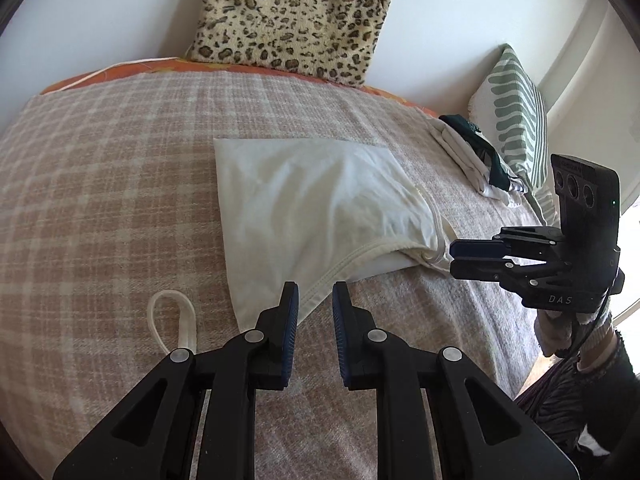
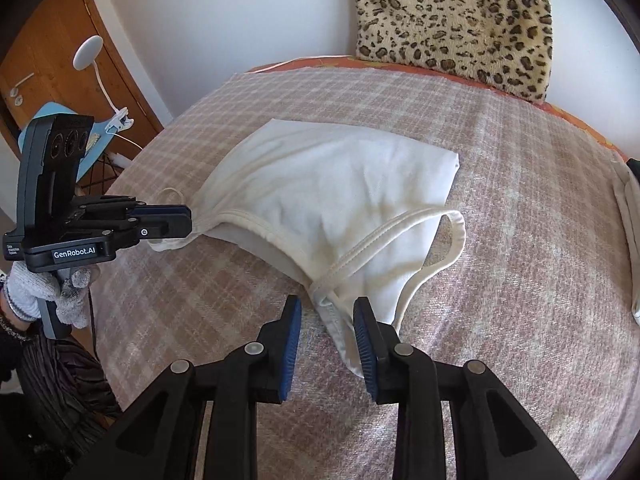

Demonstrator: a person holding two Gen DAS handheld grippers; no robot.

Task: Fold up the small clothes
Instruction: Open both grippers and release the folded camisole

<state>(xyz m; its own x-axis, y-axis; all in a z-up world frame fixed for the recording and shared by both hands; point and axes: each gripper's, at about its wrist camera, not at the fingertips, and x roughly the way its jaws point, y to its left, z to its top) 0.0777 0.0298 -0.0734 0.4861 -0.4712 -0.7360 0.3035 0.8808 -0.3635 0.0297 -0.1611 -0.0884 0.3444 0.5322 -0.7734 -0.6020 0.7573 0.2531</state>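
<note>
In the lower centre of the left wrist view the left gripper [image 1: 314,300] stood with its jaws apart, holding nothing, poised just over the near hem of the white top [image 1: 316,200]; a loose strap loop [image 1: 172,322] lay on the plaid blanket [image 1: 100,184] at lower left. In the right wrist view the right gripper [image 2: 326,320] was likewise spread, its blue pads [image 2: 362,336] flanking the strap junction at the top's near corner without pinching it. The top lay mid-frame, partly folded, one strap [image 2: 452,240] looping to the right. The step in hand seemed to be taking hold of both near corners; next, each gripper would need to close on fabric, then lift and carry it over evenly. Farther off, at right, a pile of clothes [image 1: 476,160] waited; beyond it, a striped cushion [image 1: 516,112]; a leopard pillow [image 1: 296,12] leaned at the top.
</note>
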